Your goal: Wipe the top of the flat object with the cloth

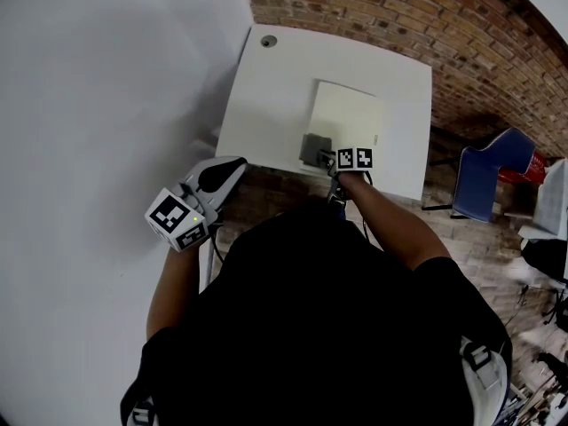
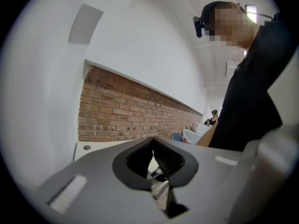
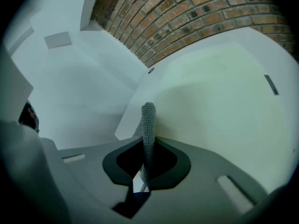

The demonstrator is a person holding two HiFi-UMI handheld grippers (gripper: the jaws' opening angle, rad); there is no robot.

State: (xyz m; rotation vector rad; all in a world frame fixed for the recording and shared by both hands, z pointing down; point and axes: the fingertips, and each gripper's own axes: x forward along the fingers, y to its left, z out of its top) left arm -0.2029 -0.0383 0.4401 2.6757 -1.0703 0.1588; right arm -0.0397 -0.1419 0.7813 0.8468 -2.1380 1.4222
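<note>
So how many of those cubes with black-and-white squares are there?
2. One cube is on the left gripper, held off the table's near-left corner; the other is on the right gripper, beside the cloth near the table's front edge.

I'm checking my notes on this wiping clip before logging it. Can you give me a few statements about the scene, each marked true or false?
1. The right hand-held gripper is shut on the grey cloth. True.
2. The grey cloth sits at the far edge of the board. False: it is at the board's near left corner.
3. The left hand-held gripper presses on the board. False: it is off to the left, shut and empty.
4. The table is white. True.
</note>
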